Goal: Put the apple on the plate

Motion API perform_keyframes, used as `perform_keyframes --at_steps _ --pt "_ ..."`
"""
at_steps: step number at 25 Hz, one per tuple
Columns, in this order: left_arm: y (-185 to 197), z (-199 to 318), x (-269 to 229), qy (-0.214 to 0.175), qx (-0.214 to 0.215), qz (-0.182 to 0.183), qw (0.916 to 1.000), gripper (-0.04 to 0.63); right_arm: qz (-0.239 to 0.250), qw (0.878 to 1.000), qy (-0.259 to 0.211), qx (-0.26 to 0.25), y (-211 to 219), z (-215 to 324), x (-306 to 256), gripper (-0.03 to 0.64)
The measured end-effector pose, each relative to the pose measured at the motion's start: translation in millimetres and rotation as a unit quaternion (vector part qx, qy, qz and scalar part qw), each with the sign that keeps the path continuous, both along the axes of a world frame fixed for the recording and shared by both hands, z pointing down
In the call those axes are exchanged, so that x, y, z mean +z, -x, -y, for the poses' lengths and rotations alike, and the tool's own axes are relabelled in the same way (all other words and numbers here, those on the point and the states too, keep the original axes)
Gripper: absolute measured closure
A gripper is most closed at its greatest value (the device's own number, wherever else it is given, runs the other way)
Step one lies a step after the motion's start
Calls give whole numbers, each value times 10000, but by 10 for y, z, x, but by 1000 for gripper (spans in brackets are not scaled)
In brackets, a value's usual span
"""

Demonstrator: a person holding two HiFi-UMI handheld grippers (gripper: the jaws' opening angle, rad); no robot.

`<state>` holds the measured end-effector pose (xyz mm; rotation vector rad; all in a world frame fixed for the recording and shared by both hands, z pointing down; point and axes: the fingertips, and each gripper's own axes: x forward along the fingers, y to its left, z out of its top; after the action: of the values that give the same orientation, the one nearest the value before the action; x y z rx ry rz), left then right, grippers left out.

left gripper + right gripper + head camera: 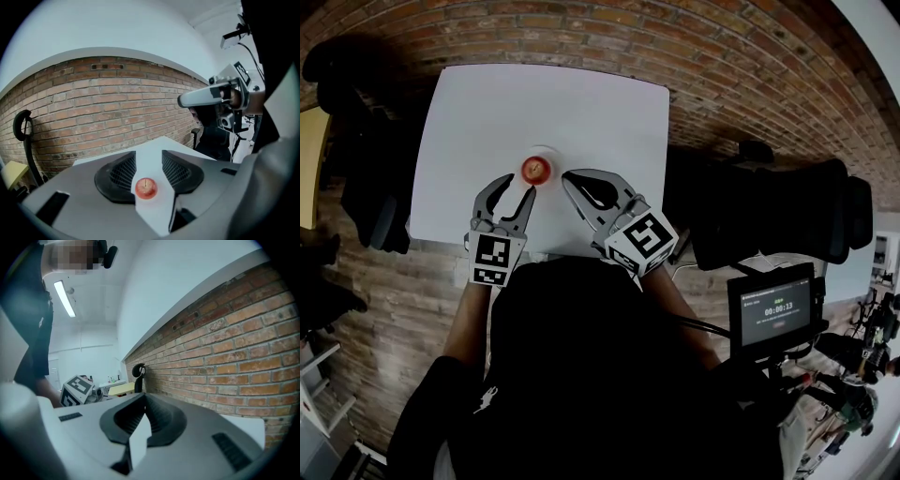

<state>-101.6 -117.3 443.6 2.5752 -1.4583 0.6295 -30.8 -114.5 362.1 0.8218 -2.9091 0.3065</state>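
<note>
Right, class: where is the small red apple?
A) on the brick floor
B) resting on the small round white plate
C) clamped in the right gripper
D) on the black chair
B: the head view shows the small red apple sitting on the small round white plate on the white table.

1. Left gripper (520,187): grey moulded shell, two curved jaws lined with black ribbed pads (123,171).
2. Right gripper (572,178): the same grey shell and black ribbed lining.
3. Each gripper carries a white cube printed with black square markers: left cube (492,260), right cube (643,240).
4. The person wears a black top (581,375) with a small white mark (487,398) on its left side. The sleeves end above the forearms.
</note>
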Motion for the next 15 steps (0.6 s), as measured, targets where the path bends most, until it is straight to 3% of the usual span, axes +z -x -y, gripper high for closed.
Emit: perform_keyframes --at_steps 15 --pt "243 -139 -277 -329 -366 -179 9986 525 -28 10000 -46 -53 2 -40 -14 612"
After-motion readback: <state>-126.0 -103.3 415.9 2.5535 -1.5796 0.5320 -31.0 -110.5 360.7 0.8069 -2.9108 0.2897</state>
